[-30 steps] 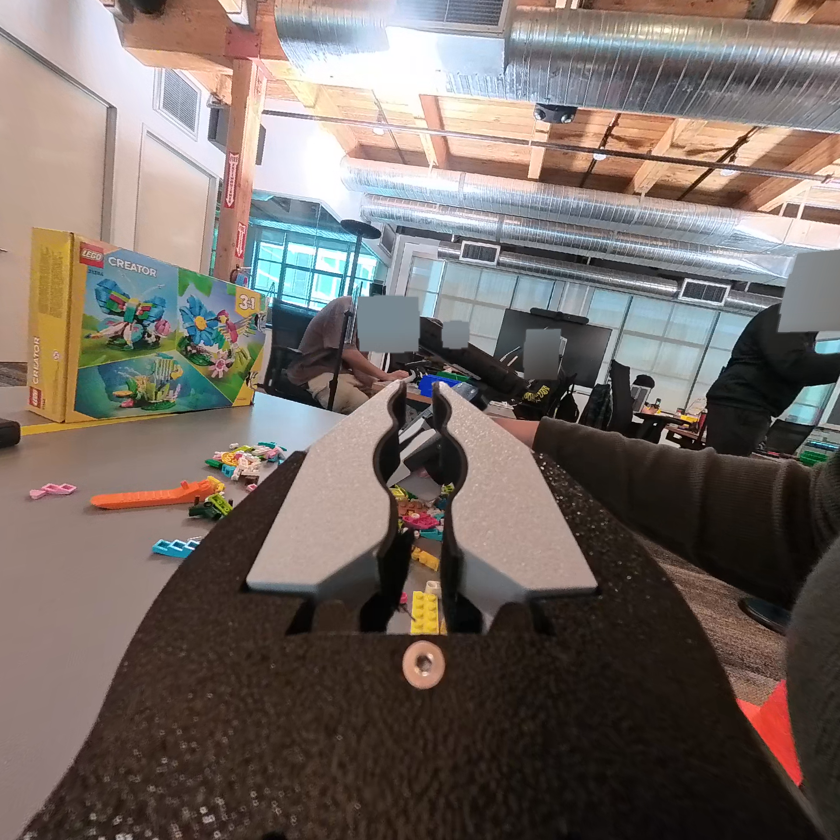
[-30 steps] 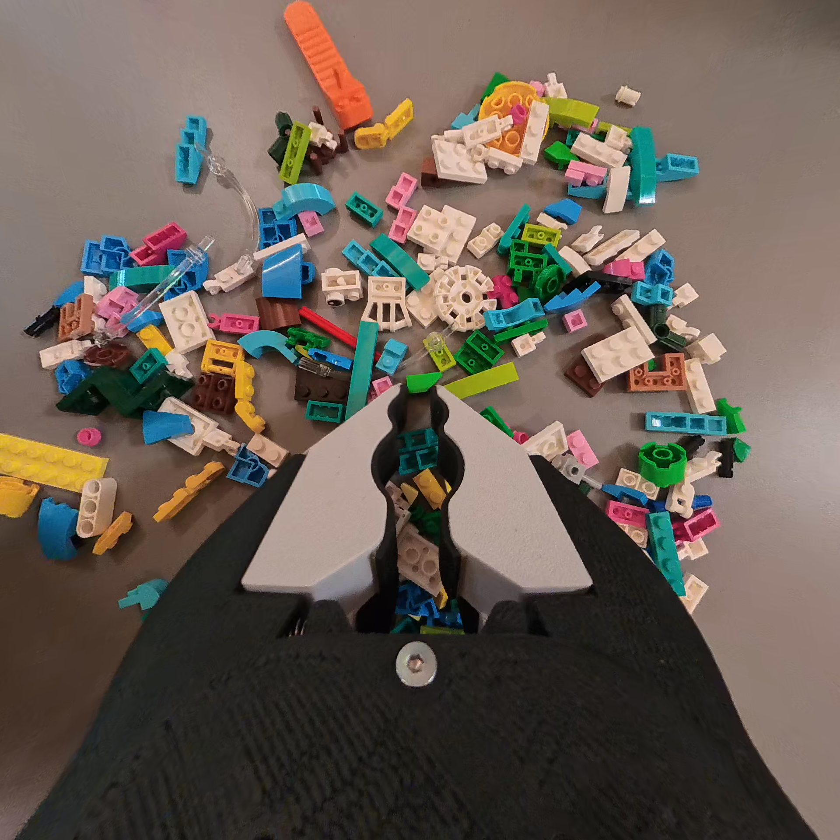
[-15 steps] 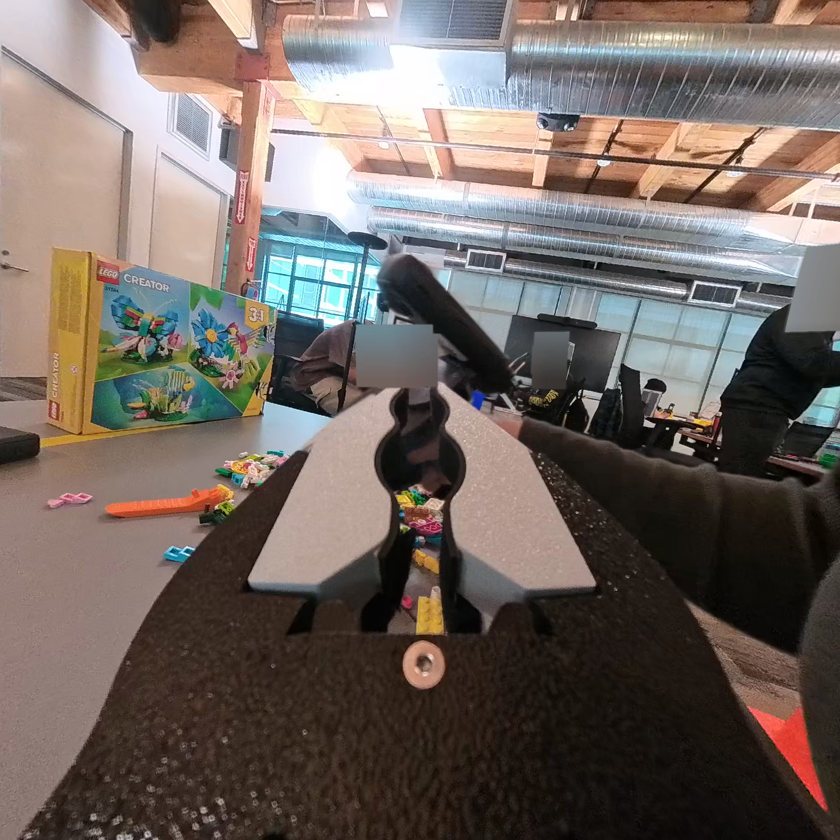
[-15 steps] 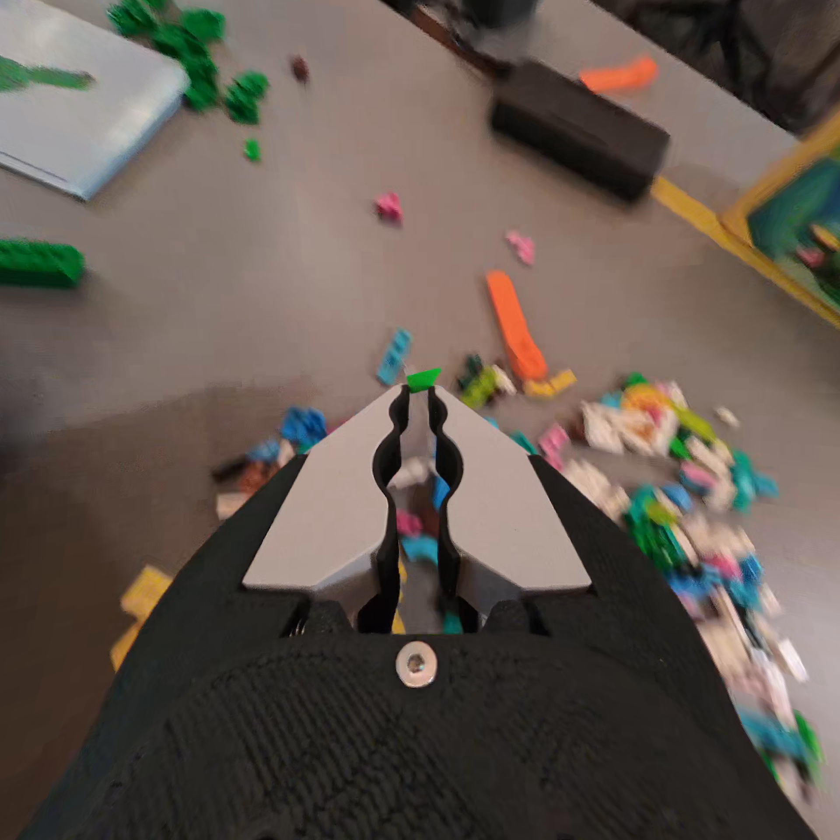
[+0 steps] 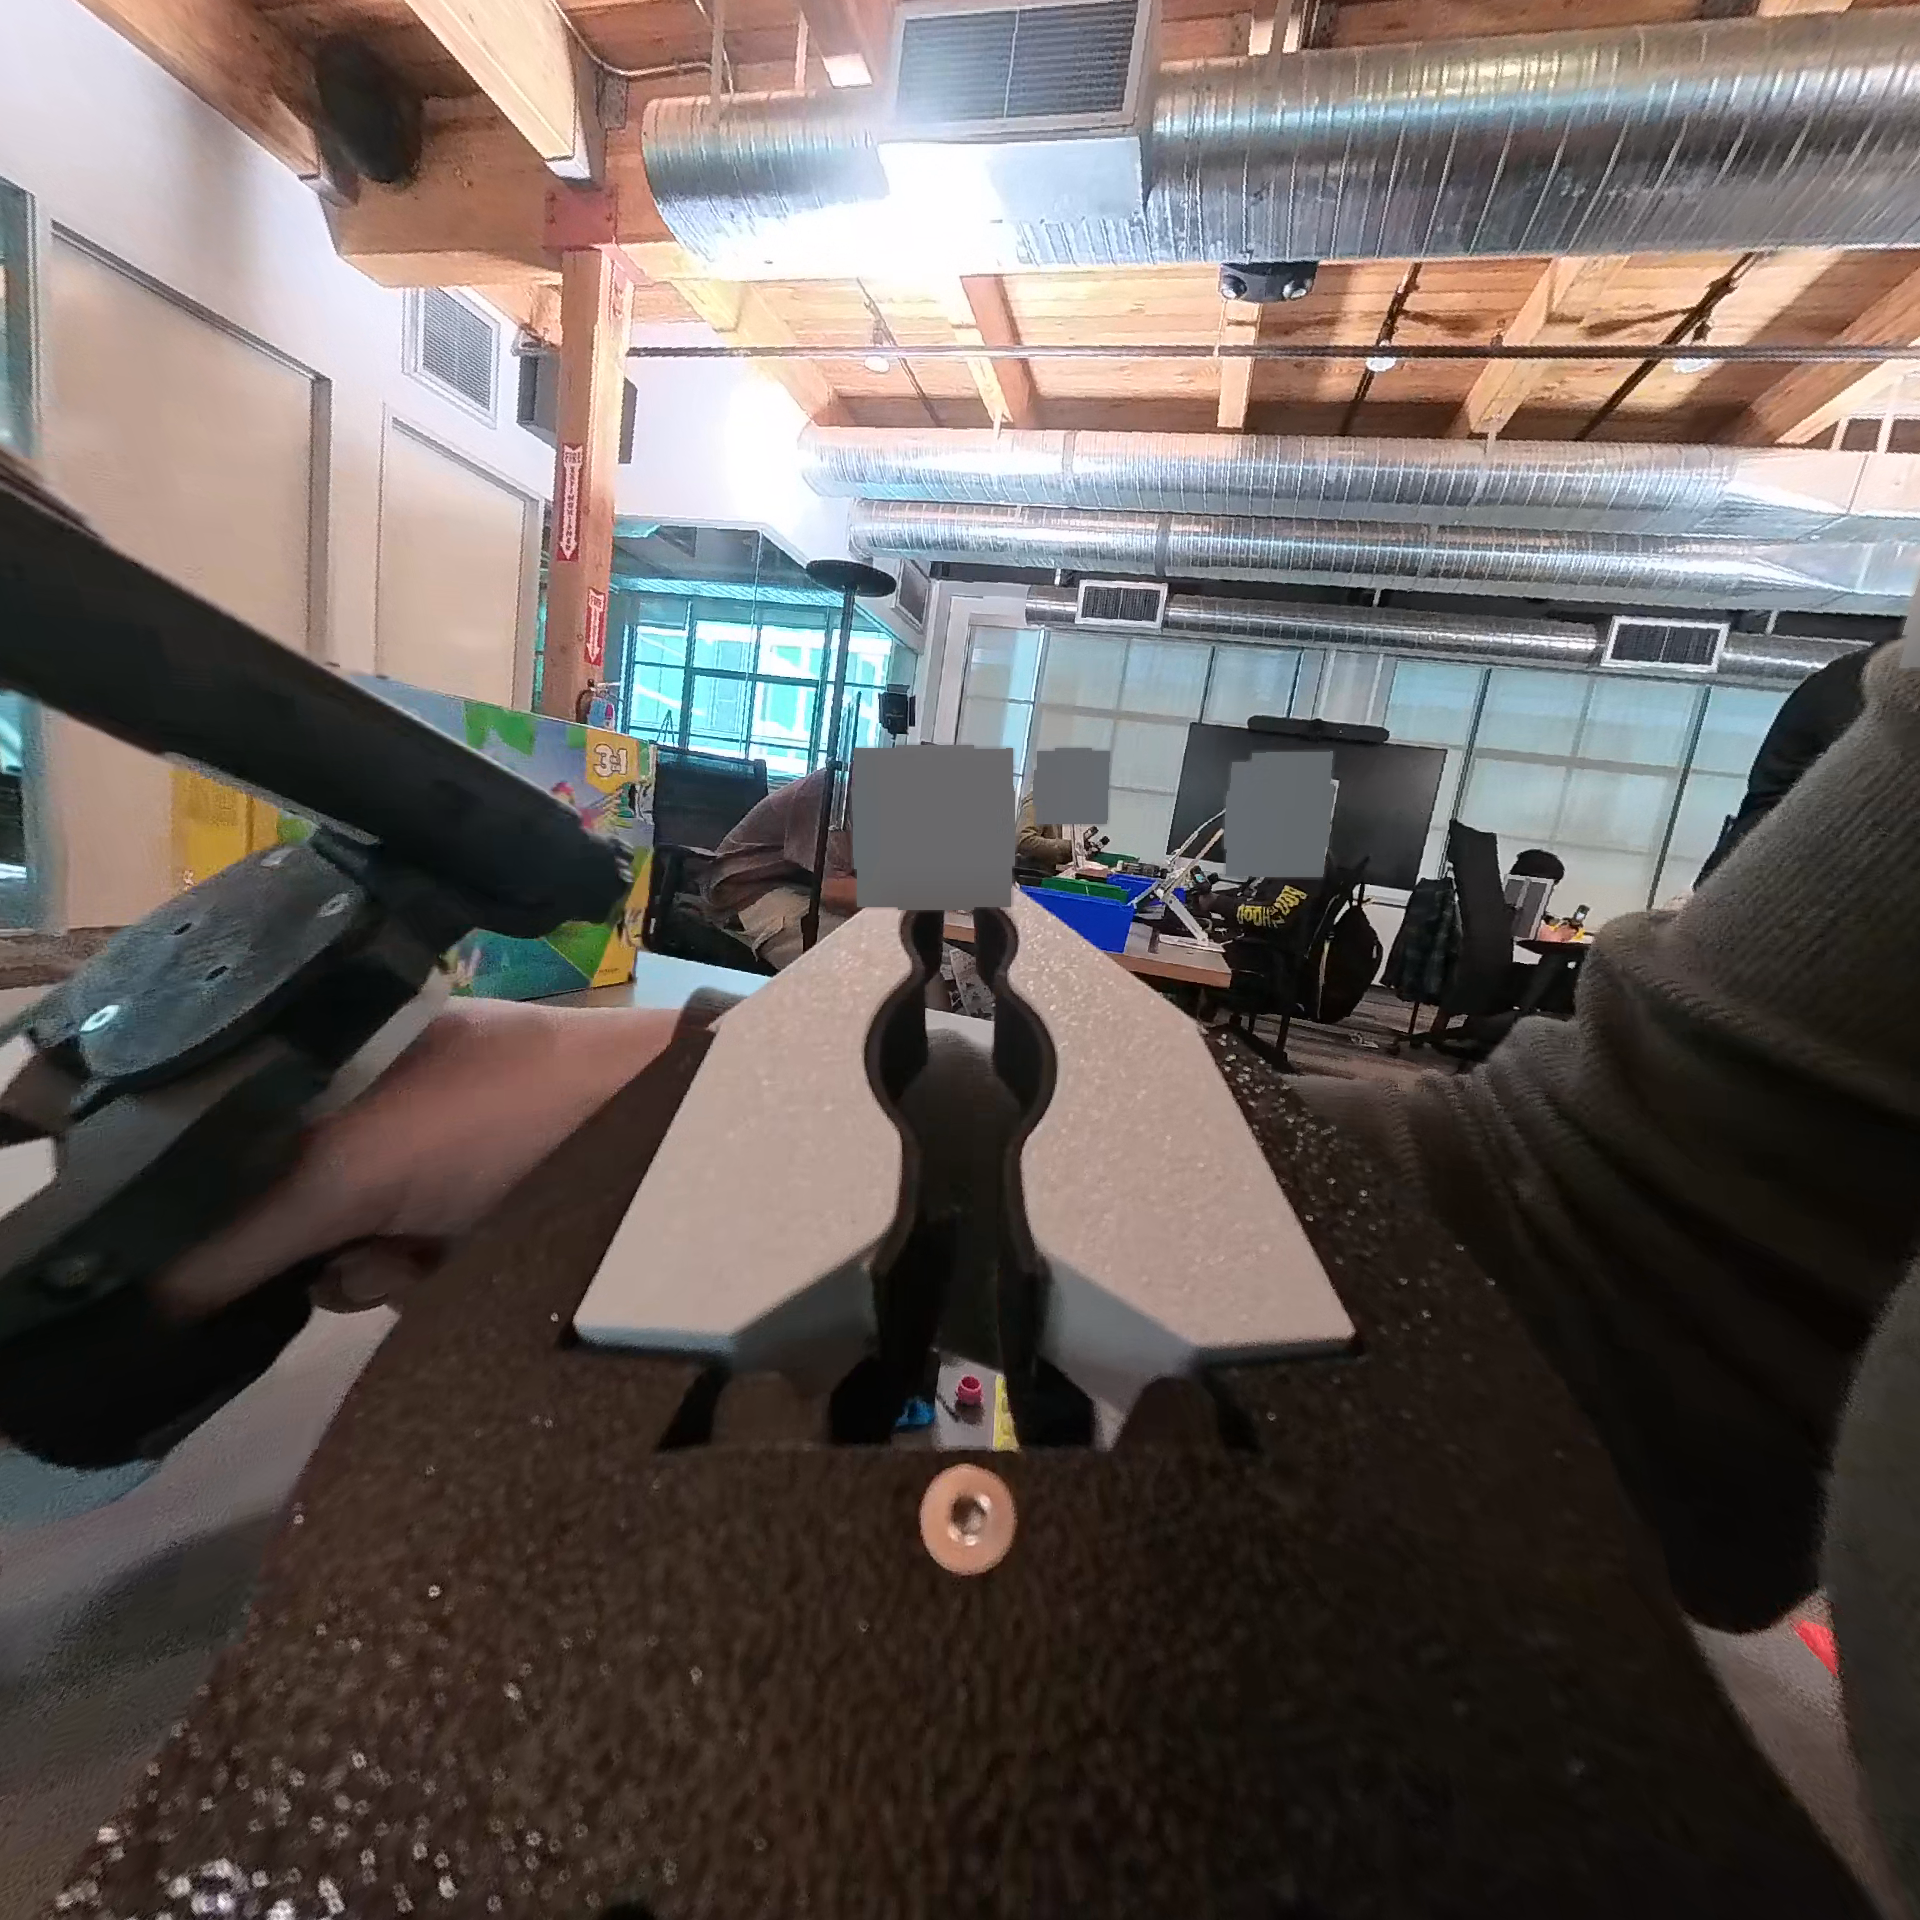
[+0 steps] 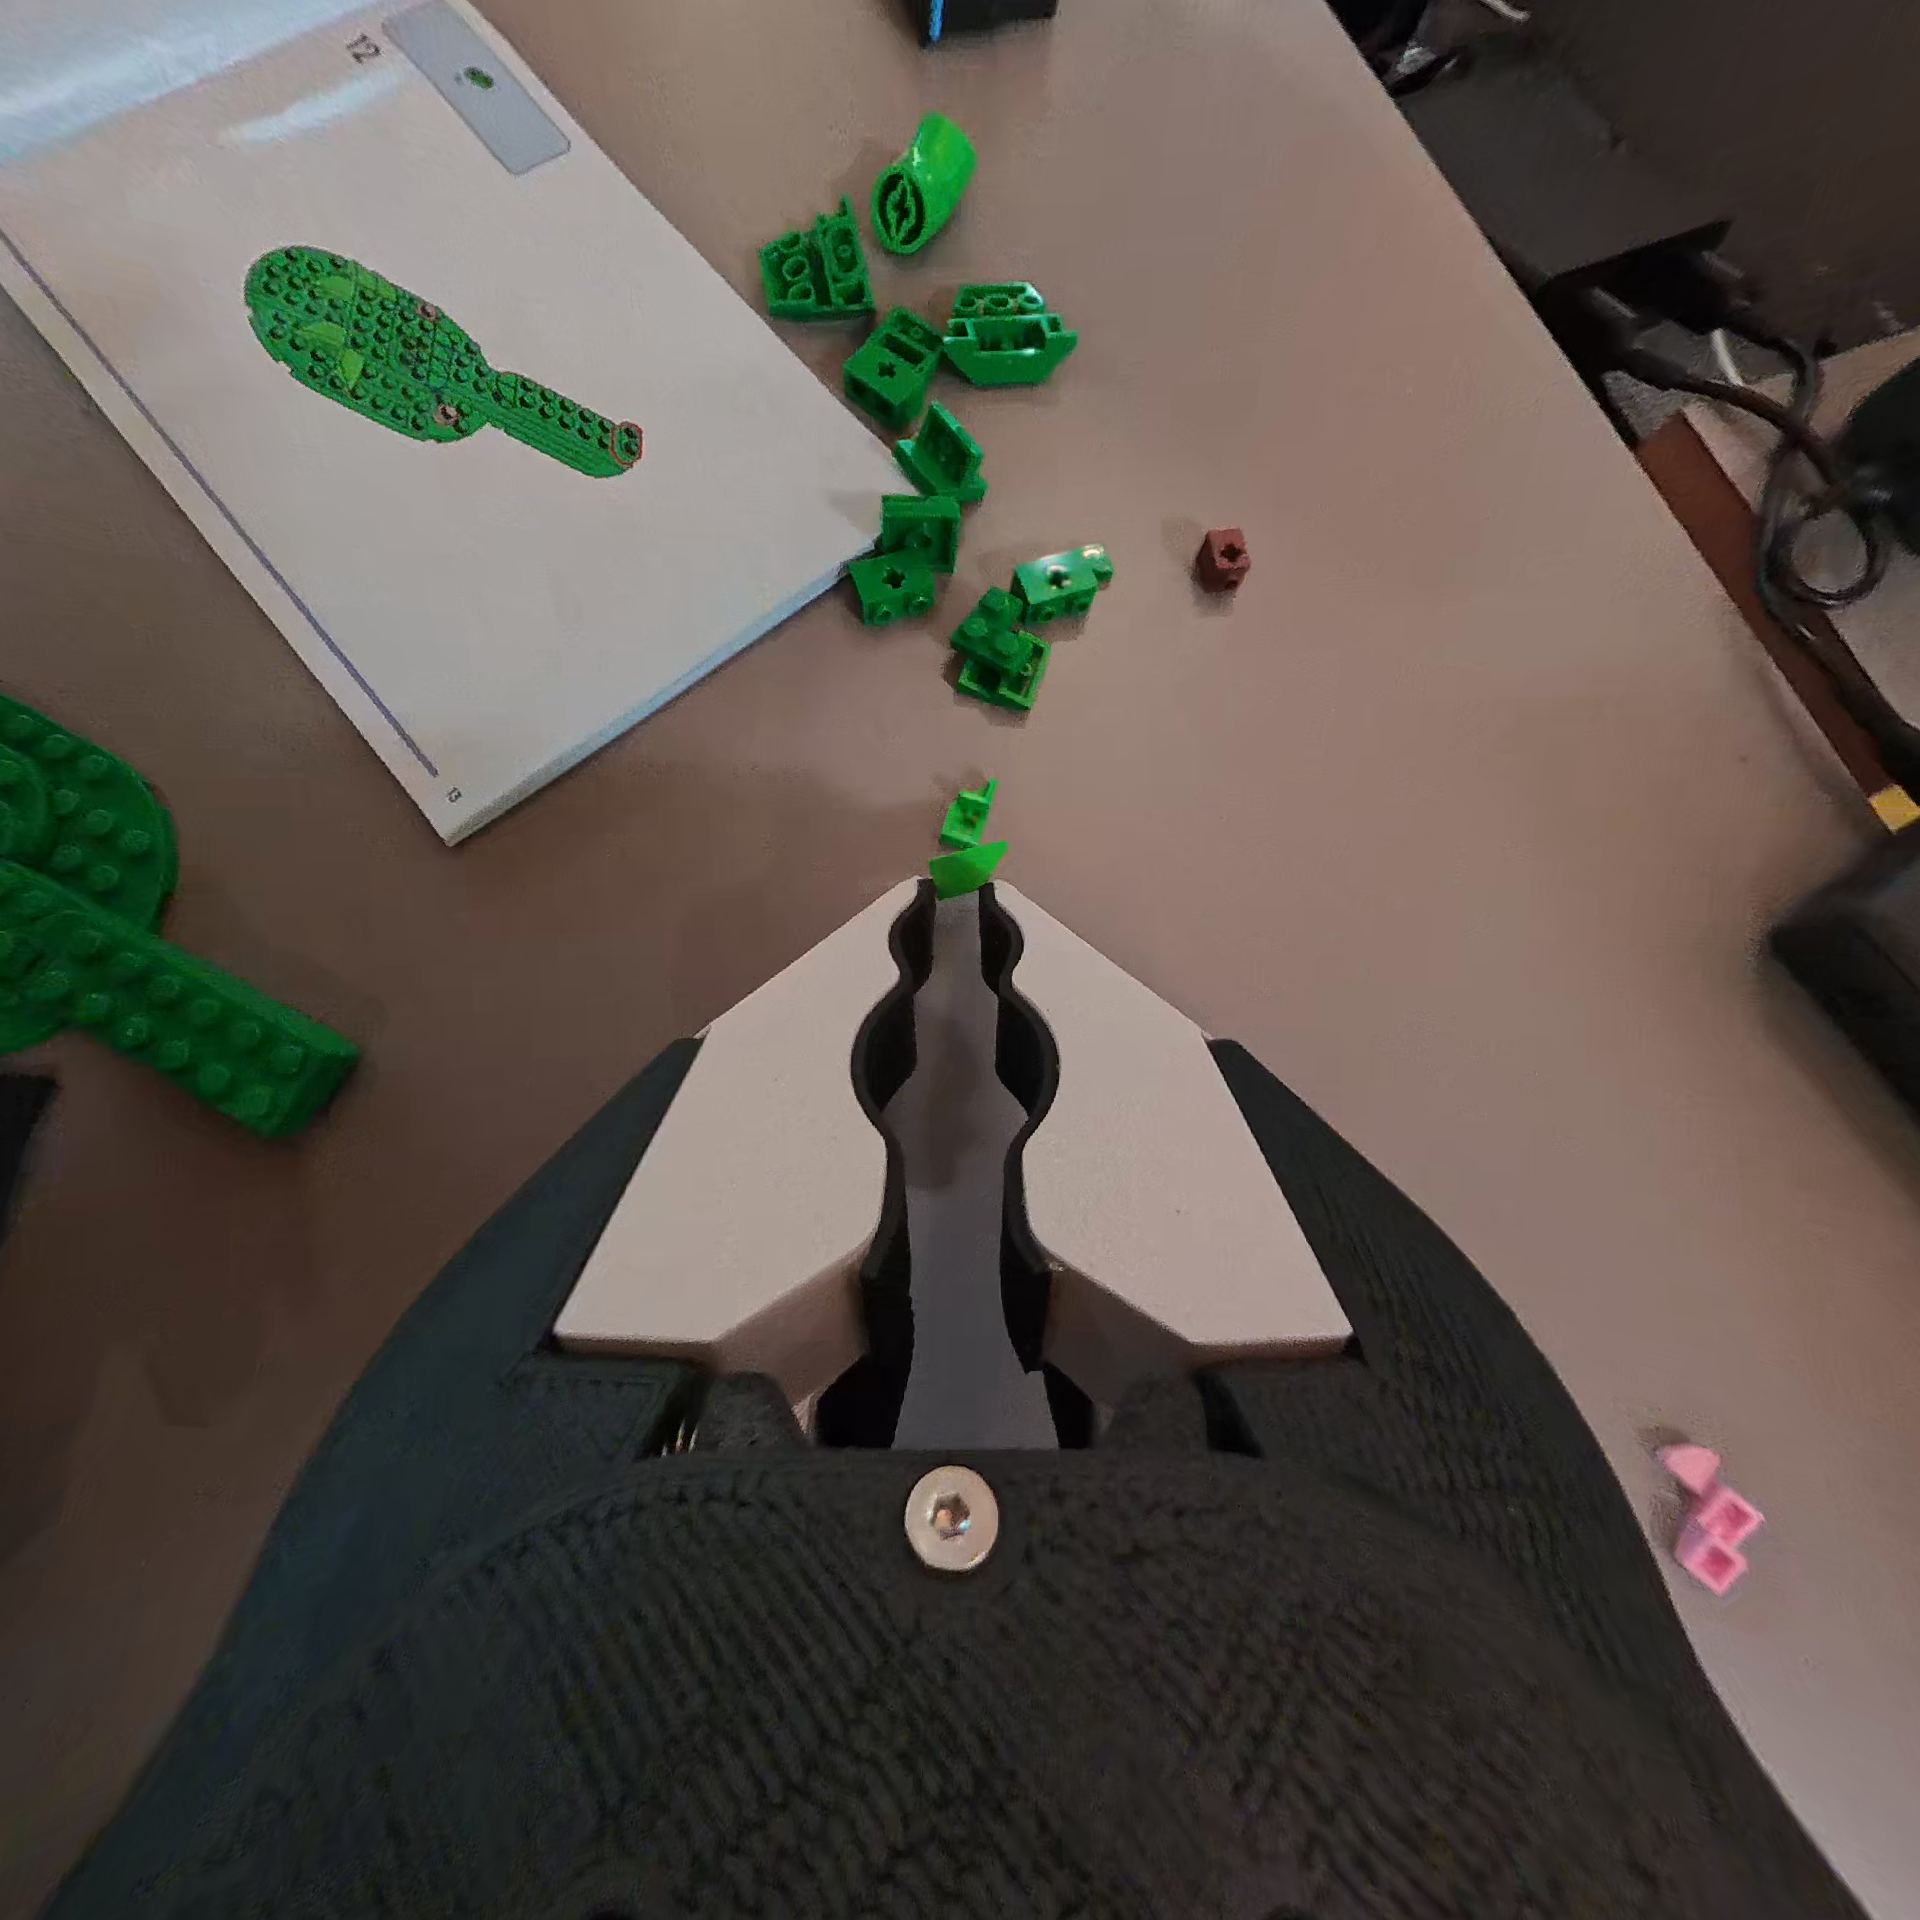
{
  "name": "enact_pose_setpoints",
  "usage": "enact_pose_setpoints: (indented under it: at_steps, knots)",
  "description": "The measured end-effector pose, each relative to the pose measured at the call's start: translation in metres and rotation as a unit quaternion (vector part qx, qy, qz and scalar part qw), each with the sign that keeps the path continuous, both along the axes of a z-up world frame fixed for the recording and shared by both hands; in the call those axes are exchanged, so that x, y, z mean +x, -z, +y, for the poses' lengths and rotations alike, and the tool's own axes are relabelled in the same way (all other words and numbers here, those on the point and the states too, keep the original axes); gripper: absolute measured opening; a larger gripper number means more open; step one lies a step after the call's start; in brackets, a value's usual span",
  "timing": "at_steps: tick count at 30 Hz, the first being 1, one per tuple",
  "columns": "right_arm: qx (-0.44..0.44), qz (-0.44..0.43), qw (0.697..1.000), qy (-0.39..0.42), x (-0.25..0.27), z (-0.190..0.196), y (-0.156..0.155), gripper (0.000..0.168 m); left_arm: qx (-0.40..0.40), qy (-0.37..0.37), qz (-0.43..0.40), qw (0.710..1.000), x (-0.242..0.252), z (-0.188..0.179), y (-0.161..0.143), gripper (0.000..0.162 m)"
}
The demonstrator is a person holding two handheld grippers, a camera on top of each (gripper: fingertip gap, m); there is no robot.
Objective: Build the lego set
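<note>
right gripper [image 6: 953, 896]: jaws nearly together at the tips, clamped on a small green wedge piece [image 6: 966, 869] that sticks out past the tips, above the table
piece just past tips: second small green piece [image 6: 968, 810] lies on the grey table [image 6: 1403, 831], just beyond the held one; touching or apart, cannot tell
loose green pile [image 6: 935, 416]: farther ahead, a string of green bricks from mid to far, beside the right edge of the booklet
brown piece [image 6: 1224, 559]: alone, right of the green pile, apart from it
booklet [image 6: 416, 447]: open, far left, page shows a green paddle-shaped plate build; its near right corner touches the green bricks
green build [image 6: 135, 966]: studded plate assembly at left edge, near the booklet's near corner, rounded part cut off by the frame
pink piece [image 6: 1709, 1517]: near right, well apart from everything else
dark gear [image 6: 1766, 364]: cables and black boxes along the far right table edge
left gripper [image 5: 957, 921]: raised, pointing level across the room; jaws close together with a narrow gap at the tips, nothing between them
between left fingers, low: small pink stud [image 5: 968, 1388] and bits of blue and yellow on the table under it
other gripper in left view [image 5: 208, 997]: black, at left, held by a hand [image 5: 436, 1132], blurred
box [image 5: 561, 894]: colourful set box standing behind that gripper, mostly hidden
sleeve [image 5: 1662, 1195]: grey-green, right side
background: office, seated people, ceiling ducts
</note>
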State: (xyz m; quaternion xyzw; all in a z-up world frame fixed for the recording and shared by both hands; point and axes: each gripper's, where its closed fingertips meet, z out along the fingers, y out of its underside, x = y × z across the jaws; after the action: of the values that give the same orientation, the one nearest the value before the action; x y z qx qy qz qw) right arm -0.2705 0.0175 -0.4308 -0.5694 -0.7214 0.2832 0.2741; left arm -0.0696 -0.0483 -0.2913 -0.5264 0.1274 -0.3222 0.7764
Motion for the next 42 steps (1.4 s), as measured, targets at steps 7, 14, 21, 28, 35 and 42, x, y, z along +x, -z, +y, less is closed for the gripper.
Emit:
enact_pose_setpoints:
  at_steps: [7,14,21,28,35,42]
  knots:
    - [0.002,-0.014,1.0,-0.002,-0.004,-0.003,0.006,0.017,-0.004,0.002,-0.001,1.0,0.0,0.0,0.001,0.004]
    - [0.005,0.061,0.996,0.072,0.032,0.016,-0.035,0.021,-0.008,0.005,-0.004,1.0,0.0,0.001,0.001,0.004]
    - [0.044,0.135,0.936,0.322,0.152,0.111,-0.082,0.014,-0.016,0.014,-0.003,1.0,0.003,0.003,0.004,0.004]
    - [0.033,0.067,0.922,0.381,0.204,0.128,-0.061,0.015,-0.02,0.02,-0.003,1.0,0.005,0.002,0.005,0.004]
    - [0.012,0.016,0.946,0.324,0.186,0.109,-0.04,0.014,-0.021,0.027,-0.007,0.999,0.005,0.0,0.004,0.003]
    - [-0.058,0.001,0.955,0.292,0.174,0.092,-0.021,0.014,-0.024,0.032,-0.008,0.999,0.006,0.0,0.005,0.002]
